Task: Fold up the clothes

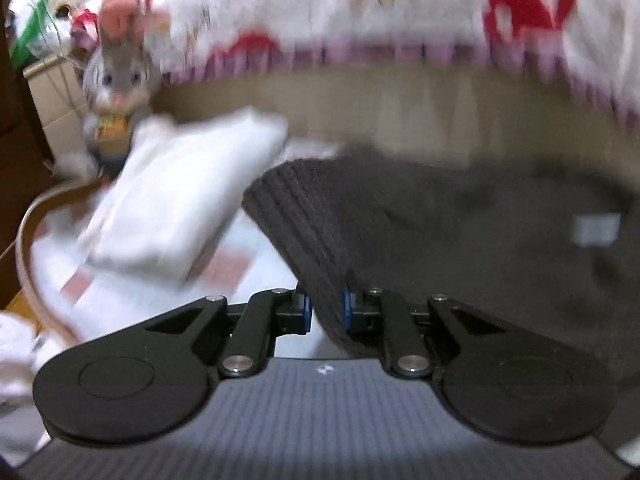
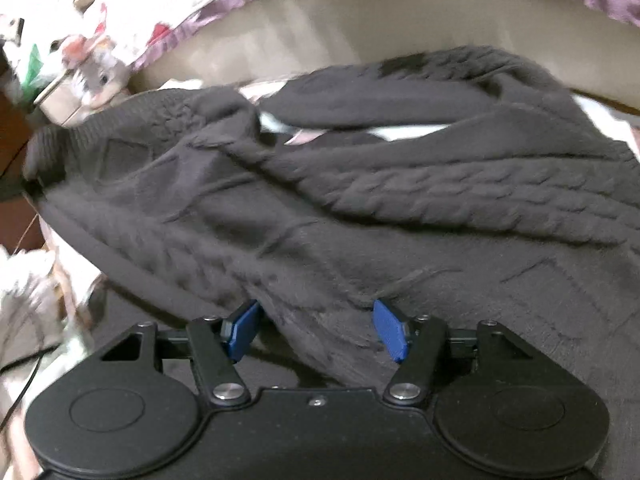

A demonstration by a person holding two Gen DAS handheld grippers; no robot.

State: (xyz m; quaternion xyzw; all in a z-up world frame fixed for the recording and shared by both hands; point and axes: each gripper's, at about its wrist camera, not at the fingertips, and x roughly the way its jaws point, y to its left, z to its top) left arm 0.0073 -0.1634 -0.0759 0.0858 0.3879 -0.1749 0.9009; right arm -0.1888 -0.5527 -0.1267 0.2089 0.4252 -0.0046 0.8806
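Knit dark sweater (image 2: 360, 200) fills my front; folded white cloth (image 1: 176, 200) left. My left gripper (image 1: 326, 314) clamps ribbed hem; right gripper (image 2: 316, 330) spread wide, fabric between pads.

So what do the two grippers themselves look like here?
The left gripper and right gripper match: black linkage arms with silver pivot screws, round black discs at each side, blue finger pads. The left body looks ribbed grey. No hands or sleeves show.

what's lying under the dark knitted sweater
Where the dark sweater gapes, a strip of white and pink cloth shows beneath. A white folded garment lies beside it. The sweater covers everything else under it.
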